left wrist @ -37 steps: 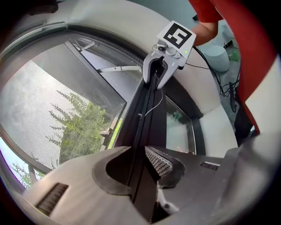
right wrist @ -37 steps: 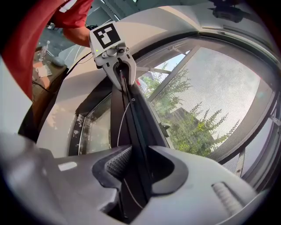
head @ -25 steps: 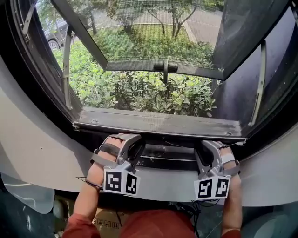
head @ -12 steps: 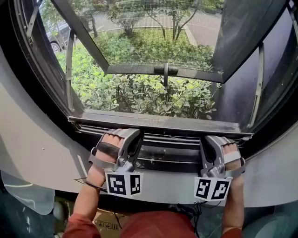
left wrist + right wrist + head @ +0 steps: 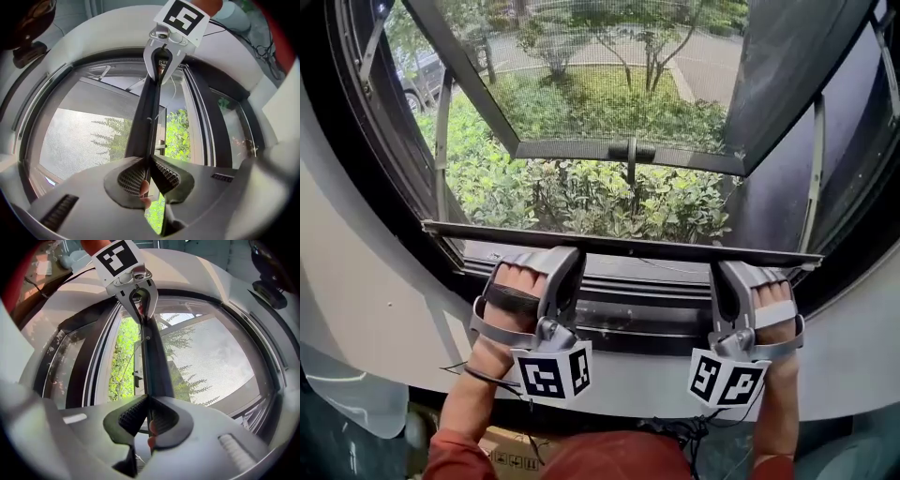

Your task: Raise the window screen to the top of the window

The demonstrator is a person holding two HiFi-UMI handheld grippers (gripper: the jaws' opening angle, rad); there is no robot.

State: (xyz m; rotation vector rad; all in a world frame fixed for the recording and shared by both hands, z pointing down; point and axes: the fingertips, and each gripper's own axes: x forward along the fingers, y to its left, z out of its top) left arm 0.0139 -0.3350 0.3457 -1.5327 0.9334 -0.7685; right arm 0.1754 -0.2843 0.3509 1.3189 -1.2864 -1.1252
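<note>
The window screen's dark bottom bar [image 5: 623,246] runs across the window opening, above the sill. My left gripper [image 5: 551,261] is shut on the bar's left part and my right gripper [image 5: 741,274] on its right part. Both have just been closing onto it. In the left gripper view the bar [image 5: 147,117] runs from my left gripper [image 5: 146,171] up to the other gripper, with grey mesh [image 5: 79,136] to its left. In the right gripper view the bar [image 5: 155,366] leaves my right gripper [image 5: 149,412], with mesh [image 5: 211,362] to its right.
A glass sash [image 5: 619,66] with a dark handle [image 5: 632,150] hangs open outward over green bushes [image 5: 581,197]. Dark sill tracks [image 5: 628,295] lie under the bar. White wall [image 5: 366,281] curves round the black window frame [image 5: 862,216]. A car [image 5: 417,66] is parked outside at the left.
Both grippers have closed on the bar and risen with it. The bar now stands higher above the sill, and more of the sill tracks show beneath it.
</note>
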